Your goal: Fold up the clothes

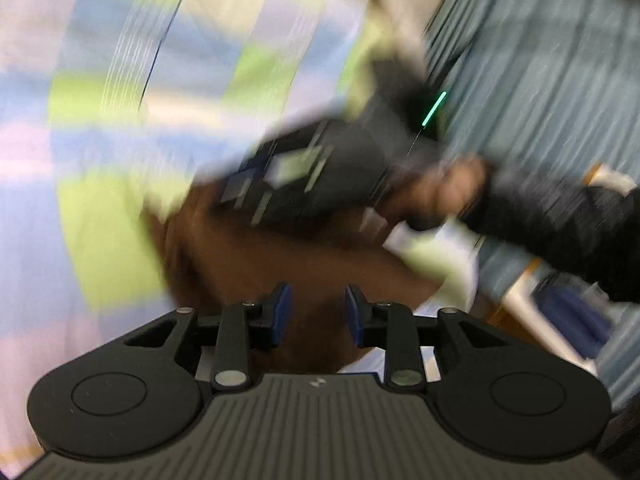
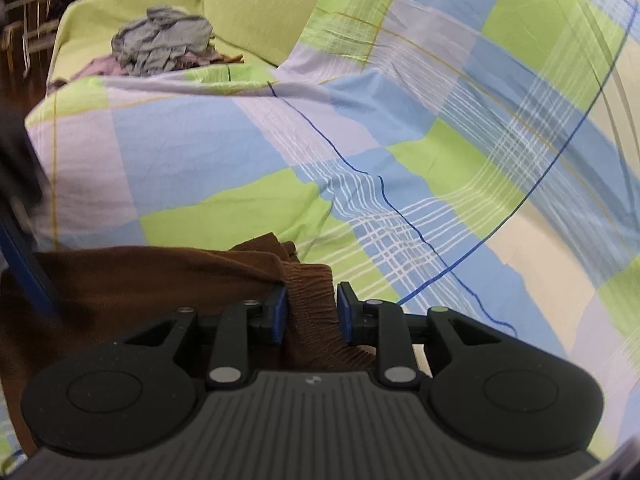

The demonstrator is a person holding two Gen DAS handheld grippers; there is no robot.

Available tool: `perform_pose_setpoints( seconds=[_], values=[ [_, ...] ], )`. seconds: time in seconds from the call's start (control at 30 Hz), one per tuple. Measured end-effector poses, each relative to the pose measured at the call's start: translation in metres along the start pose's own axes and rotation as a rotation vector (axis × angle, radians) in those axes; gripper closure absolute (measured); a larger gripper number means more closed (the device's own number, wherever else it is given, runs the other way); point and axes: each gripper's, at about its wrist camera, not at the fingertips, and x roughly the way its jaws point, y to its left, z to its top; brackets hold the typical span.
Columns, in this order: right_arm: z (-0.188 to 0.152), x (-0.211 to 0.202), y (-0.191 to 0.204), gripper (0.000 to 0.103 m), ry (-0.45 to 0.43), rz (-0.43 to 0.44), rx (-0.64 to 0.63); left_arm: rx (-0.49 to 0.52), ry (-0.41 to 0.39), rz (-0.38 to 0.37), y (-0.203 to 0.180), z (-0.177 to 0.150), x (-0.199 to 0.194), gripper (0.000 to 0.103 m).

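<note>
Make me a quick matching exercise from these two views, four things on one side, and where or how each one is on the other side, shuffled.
Things:
1. brown garment
2. grey clothes pile
3. left tool
4. checked sheet

States:
A. spread over the sofa seat
B. open, nothing between its fingers
C. heaped at the far end of the sofa
D. ribbed hem pinched in the right tool

Pairs: 1-D, 2-C, 3-B, 4-A
</note>
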Motion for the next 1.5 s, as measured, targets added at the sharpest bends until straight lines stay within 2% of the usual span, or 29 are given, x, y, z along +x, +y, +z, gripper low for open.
perform_pose_setpoints(
  seconds=[0.03,0.2,0.27,0.3,0.33,0.4,0.5,0.57,0.63,0.7,1.0,1.2,1.3,1.43,1.5],
  values=[
    [-0.001,-0.004,-0.001,0.080,-0.015,0.008,0.022,-0.032,-0.007,-0.007,0.005,-0.003,0.001,0.069],
    [-0.005,-0.022,-0.009,0.076,-0.091,0.046,0.126,-0.007,-0.005,0.007,0.004,-0.003,0.003,0.070],
    [-0.003,-0.029,-0.011,0.075,-0.119,0.032,0.128,0.004,-0.004,0.013,0.003,-0.003,0.004,0.070],
    [-0.004,-0.031,-0.009,0.071,-0.130,0.021,0.133,0.008,-0.003,0.016,0.003,-0.003,0.005,0.070],
    [-0.004,-0.033,-0.007,0.060,-0.140,0.009,0.143,0.006,-0.005,0.017,0.006,-0.004,0.002,0.070],
    [-0.006,-0.038,-0.006,0.056,-0.159,-0.013,0.168,-0.005,-0.012,0.019,0.006,-0.005,0.002,0.070],
    [-0.007,-0.044,-0.008,0.056,-0.206,0.009,0.218,-0.001,-0.017,0.030,0.003,-0.006,0.002,0.070],
    [-0.010,-0.045,-0.010,0.061,-0.210,0.013,0.236,0.012,-0.017,0.041,0.001,-0.006,0.003,0.070],
    [-0.014,-0.042,-0.012,0.076,-0.198,0.009,0.247,0.036,-0.017,0.055,-0.004,-0.006,0.002,0.070],
    [-0.018,-0.039,-0.015,0.080,-0.186,0.006,0.257,0.058,-0.018,0.069,-0.009,-0.008,0.001,0.070],
    [-0.036,-0.027,-0.026,0.077,-0.133,-0.009,0.302,0.070,-0.011,0.075,-0.016,-0.007,-0.008,0.071],
    [-0.048,-0.019,-0.033,0.078,-0.097,-0.020,0.332,0.114,-0.049,0.046,-0.024,0.025,-0.008,0.066],
    [-0.054,-0.015,-0.037,0.078,-0.079,-0.025,0.347,0.139,-0.060,0.079,-0.018,0.044,0.005,0.066],
    [-0.062,-0.010,-0.042,0.078,-0.055,-0.032,0.367,0.097,-0.006,0.127,0.008,0.068,0.038,0.066],
    [-0.066,-0.007,-0.045,0.079,-0.045,-0.035,0.377,0.120,-0.013,0.134,0.008,0.074,0.039,0.066]
  ],
)
